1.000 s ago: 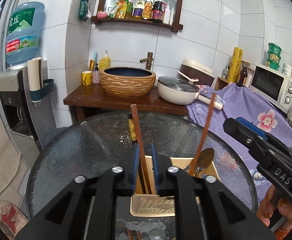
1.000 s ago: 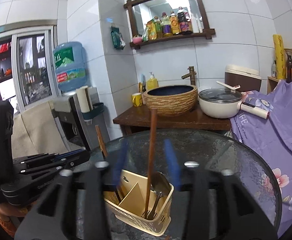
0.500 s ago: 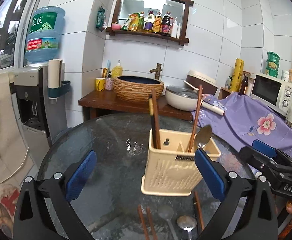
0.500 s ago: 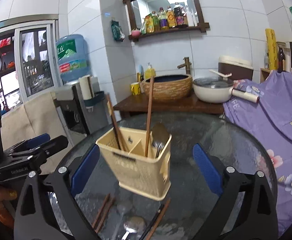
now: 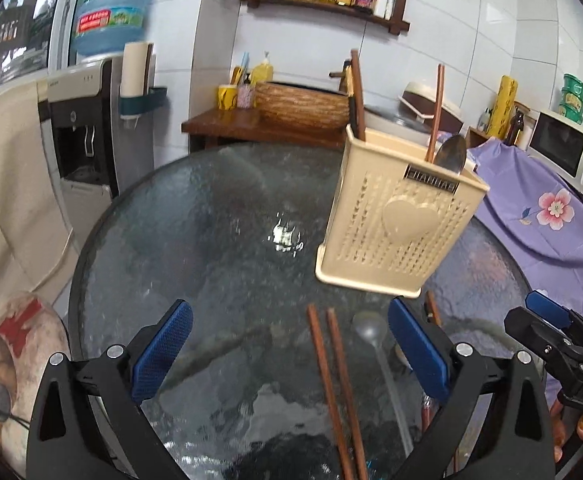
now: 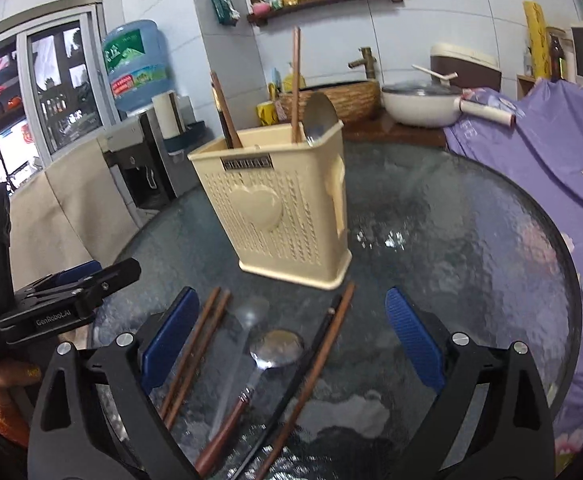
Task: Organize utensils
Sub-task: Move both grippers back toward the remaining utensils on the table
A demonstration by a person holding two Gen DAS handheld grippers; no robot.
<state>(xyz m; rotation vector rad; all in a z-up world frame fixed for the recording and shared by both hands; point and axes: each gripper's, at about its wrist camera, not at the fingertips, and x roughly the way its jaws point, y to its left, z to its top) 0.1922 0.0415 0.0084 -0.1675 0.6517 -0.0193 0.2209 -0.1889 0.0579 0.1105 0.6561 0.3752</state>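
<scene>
A cream utensil holder (image 5: 399,216) (image 6: 283,204) stands upright on the round glass table (image 5: 219,216). It holds chopsticks (image 6: 295,84) and a metal spoon (image 6: 319,118). On the table in front of it lie a pair of brown chopsticks (image 5: 335,384) (image 6: 193,350), a clear spoon (image 5: 375,344), a metal spoon with a brown handle (image 6: 267,360) and another chopstick pair (image 6: 315,368). My left gripper (image 5: 289,354) is open and empty above the loose chopsticks. My right gripper (image 6: 291,344) is open and empty above the spoon.
A water dispenser (image 5: 91,120) stands left of the table. Behind it are a wooden stand with a woven basin (image 5: 303,104) and a white pan (image 6: 419,108). A purple flowered cloth (image 5: 551,216) covers the counter at right, with a microwave (image 5: 563,144).
Both grippers opened, let chopsticks go into the holder, and pulled back and down. The loose utensils on the table came into view.
</scene>
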